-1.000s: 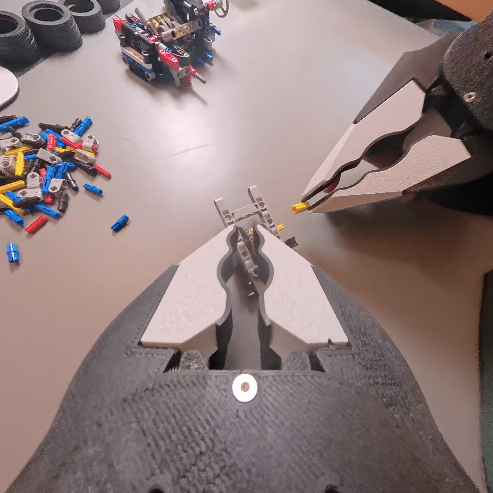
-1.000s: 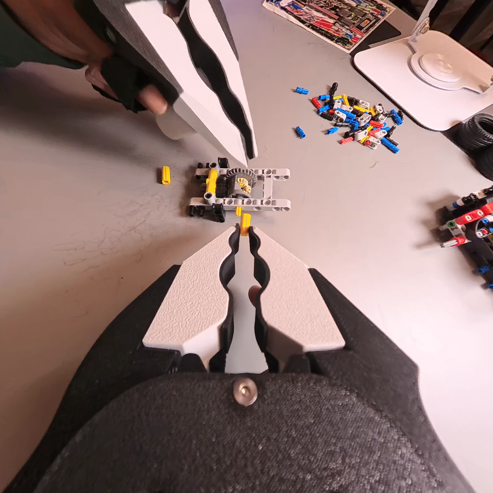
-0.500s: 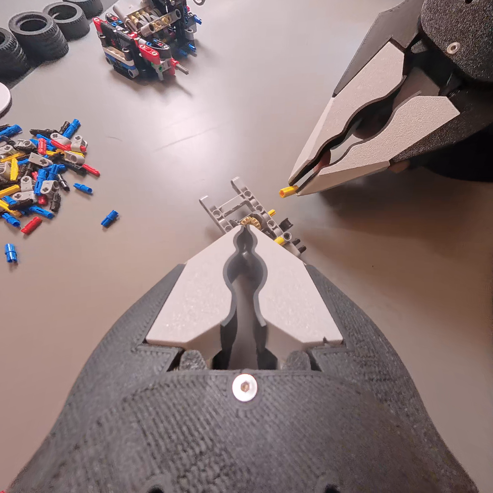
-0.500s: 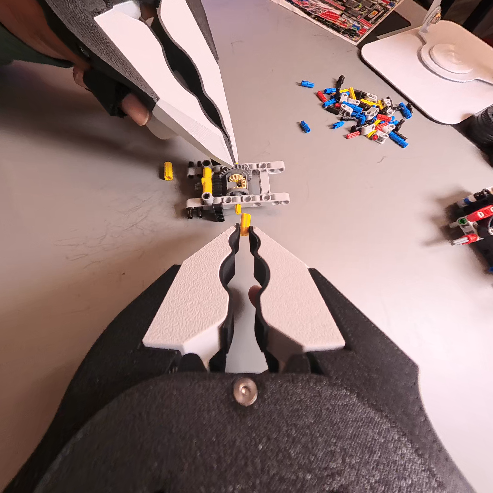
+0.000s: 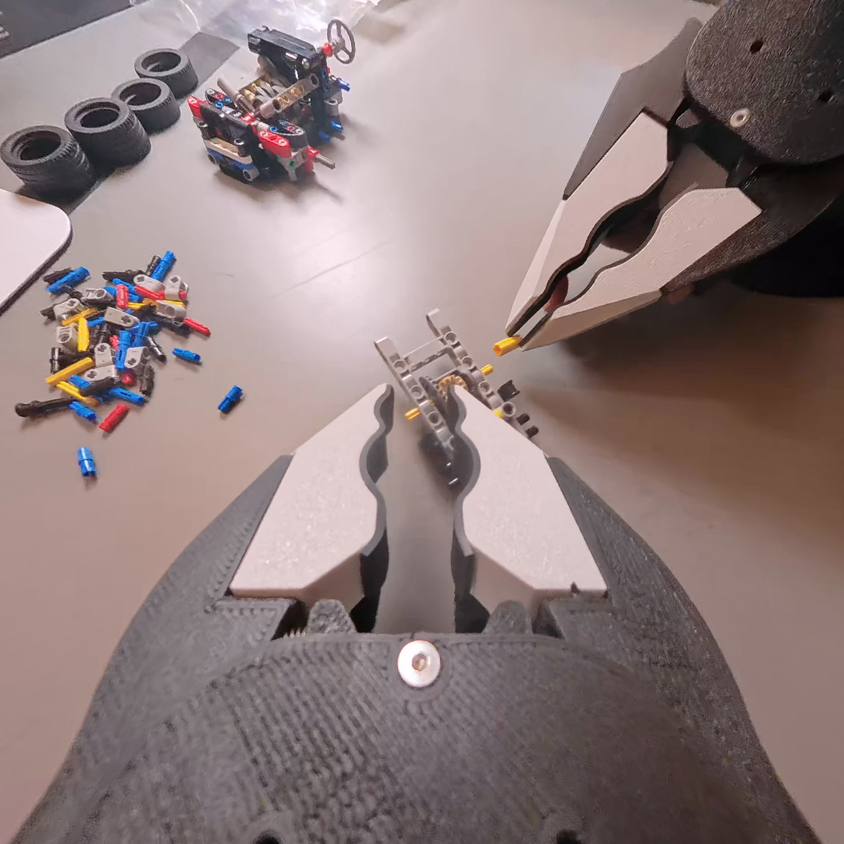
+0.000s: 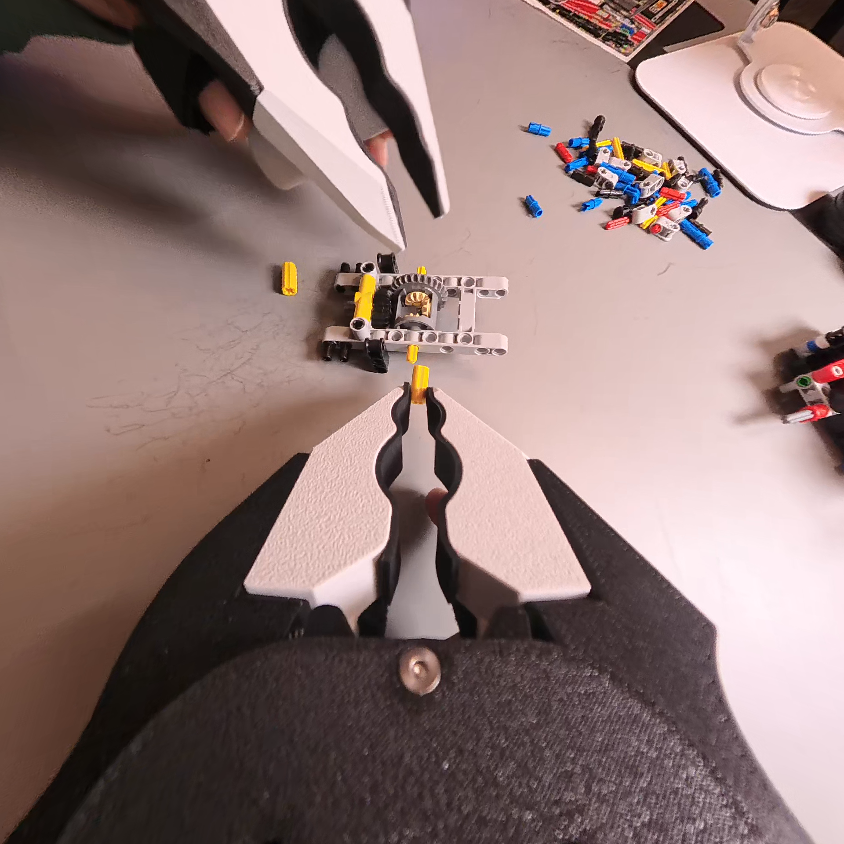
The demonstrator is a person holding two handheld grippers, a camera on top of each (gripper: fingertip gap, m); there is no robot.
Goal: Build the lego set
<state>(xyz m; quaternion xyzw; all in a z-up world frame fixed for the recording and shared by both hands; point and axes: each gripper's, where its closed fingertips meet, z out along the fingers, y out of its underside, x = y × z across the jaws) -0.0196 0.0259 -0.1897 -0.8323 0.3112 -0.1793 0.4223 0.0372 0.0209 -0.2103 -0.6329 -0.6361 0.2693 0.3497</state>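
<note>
A grey lego frame [image 6: 456, 338] with a dark gear ring, a tan gear and a yellow bar lies flat on the table. A short yellow axle stub [image 6: 412, 352] sticks out of its near beam. My right gripper [image 6: 416, 389] is shut on a small yellow connector [image 6: 419, 381] and holds it just short of that stub. My left gripper [image 6: 422, 230] is open and empty, its tips just above the frame's far side. In the left wrist view the frame [image 5: 402, 365] shows between the open left gripper's [image 5: 422, 392] fingers, with the right gripper [image 5: 518, 335] and the connector [image 5: 504, 343] to its right.
A loose yellow connector [image 6: 289, 278] lies left of the frame. A pile of small coloured pieces [image 6: 639, 182] lies at the far right, beside a white stand base [image 6: 730, 114] and a booklet [image 6: 616, 18]. A partly built car [image 5: 269, 128] and black tyres [image 5: 105, 123] stand farther off. About 7 cm separates my left fingertips from my right. The partly built car [image 5: 269, 128] is about 20 cm from my right fingertips.
My left gripper was shut with its tips on the frame; it has opened and lifted slightly. The frame has shifted a little. The right gripper stays by the stub with the connector.
</note>
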